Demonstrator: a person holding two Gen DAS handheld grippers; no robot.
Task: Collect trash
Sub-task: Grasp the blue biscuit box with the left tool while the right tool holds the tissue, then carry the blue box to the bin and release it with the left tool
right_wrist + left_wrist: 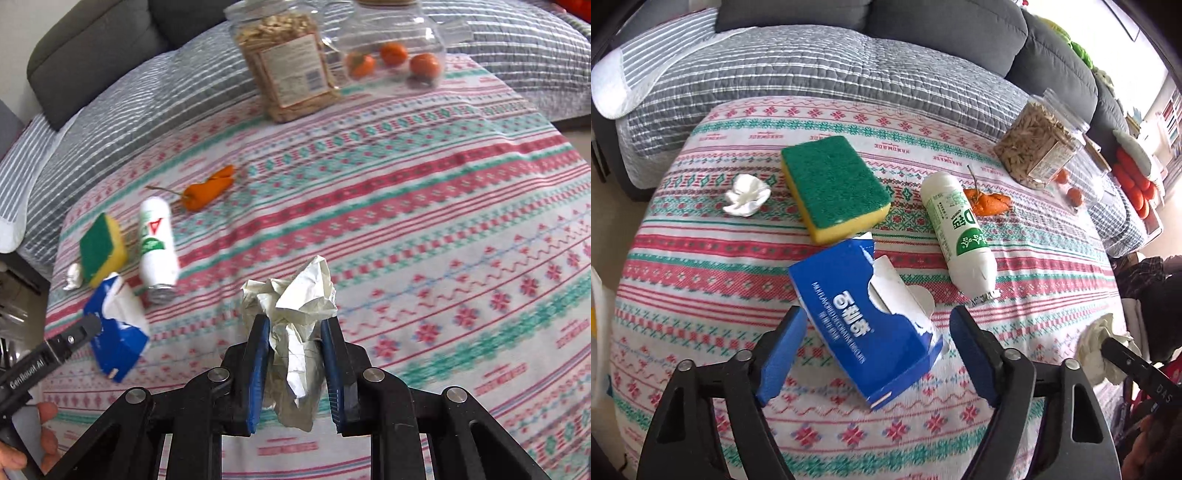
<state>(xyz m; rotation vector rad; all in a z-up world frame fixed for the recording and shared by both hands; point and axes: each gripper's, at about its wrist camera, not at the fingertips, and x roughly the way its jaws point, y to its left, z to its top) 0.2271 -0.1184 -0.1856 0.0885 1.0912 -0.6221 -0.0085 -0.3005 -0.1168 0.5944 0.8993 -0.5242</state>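
Fingers of the right gripper (pixel 295 328): closed on a crumpled paper wad (pixel 295 295), lifted above the patterned tablecloth (pixel 443 221). Left gripper (pixel 877 325): spread wide, straddling a torn blue box (pixel 864 317) lying near the sponge (pixel 833 184) and white bottle (pixel 956 229).

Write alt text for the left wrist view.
The open left gripper straddles a torn blue box lying on a patterned tablecloth. Beyond lie a sponge, white bottle, orange peel and crumpled tissue.
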